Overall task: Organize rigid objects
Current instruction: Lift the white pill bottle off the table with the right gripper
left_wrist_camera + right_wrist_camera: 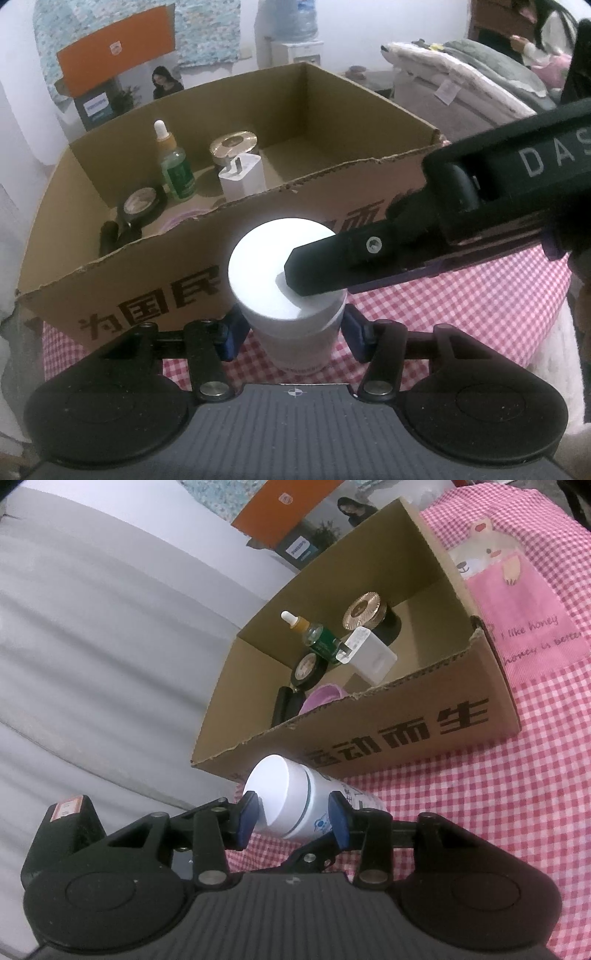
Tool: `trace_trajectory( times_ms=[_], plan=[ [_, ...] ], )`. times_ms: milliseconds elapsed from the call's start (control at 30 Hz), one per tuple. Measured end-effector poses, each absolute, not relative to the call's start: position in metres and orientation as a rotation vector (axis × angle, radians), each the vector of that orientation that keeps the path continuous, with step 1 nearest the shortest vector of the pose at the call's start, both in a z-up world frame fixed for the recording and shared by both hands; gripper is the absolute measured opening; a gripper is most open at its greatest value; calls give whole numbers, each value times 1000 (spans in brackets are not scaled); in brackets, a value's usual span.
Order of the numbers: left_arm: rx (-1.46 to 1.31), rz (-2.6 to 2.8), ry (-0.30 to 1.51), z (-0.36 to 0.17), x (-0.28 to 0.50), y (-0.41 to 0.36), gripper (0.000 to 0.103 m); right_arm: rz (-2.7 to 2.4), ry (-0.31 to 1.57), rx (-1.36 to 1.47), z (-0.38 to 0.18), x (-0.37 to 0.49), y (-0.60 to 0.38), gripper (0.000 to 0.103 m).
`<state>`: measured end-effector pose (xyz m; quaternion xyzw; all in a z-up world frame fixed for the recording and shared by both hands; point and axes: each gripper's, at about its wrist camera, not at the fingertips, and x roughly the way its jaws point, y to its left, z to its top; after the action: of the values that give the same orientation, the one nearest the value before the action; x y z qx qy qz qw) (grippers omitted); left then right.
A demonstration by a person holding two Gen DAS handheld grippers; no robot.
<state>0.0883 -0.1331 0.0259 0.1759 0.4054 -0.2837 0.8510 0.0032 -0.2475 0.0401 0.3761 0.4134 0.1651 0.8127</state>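
The white bottle [291, 291] with its broad white cap stands on the pink checked cloth [461, 306], just in front of the near wall of the cardboard box [155, 280]. Both tools are at it. The left tool [291, 332] has the bottle's body between its blue pads [232, 334], one pad on each side below the cap; the pads look to be touching the bottle, so the tool is partly closed around it. The right tool [291, 816] comes in from the right side (in the left wrist view one black finger of it [332, 266] lies across the top of the cap). In the right wrist view the bottle sits tilted between that tool's two blue pads [338, 821], one at the cap and one at the labelled body; whether they press on it cannot be told.

Inside the box, toward its left end, stand a green dropper bottle [176, 166] with a white bulb, a white charger plug [242, 177] and a jar with a gold ribbed lid [233, 144]. Nearer the corner lie a round black compact [142, 202], a dark tube [108, 238] and something lilac [321, 698], partly hidden by the wall. The right half of the box floor is bare cardboard.

Beyond the box an orange carton [118, 48] leans by the wall, a water dispenser [295, 33] stands further back, and folded bedding [461, 74] lies at the right.
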Motion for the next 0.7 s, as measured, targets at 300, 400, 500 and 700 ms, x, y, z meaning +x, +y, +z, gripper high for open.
trace_trajectory(
  times_ms=[300,400,500,700],
  plan=[
    [383,-586,821,36,81,-135,52,361,859,798,48,-6,-246,45],
    [384,-581,808,39,77,-134,52,365,850,794,52,-9,-246,45],
    [384,-576,795,44,74,-132,52,370,838,788,56,-11,-244,45],
    [391,-569,771,50,68,-129,52,379,821,781,63,-16,-242,45]
  ],
)
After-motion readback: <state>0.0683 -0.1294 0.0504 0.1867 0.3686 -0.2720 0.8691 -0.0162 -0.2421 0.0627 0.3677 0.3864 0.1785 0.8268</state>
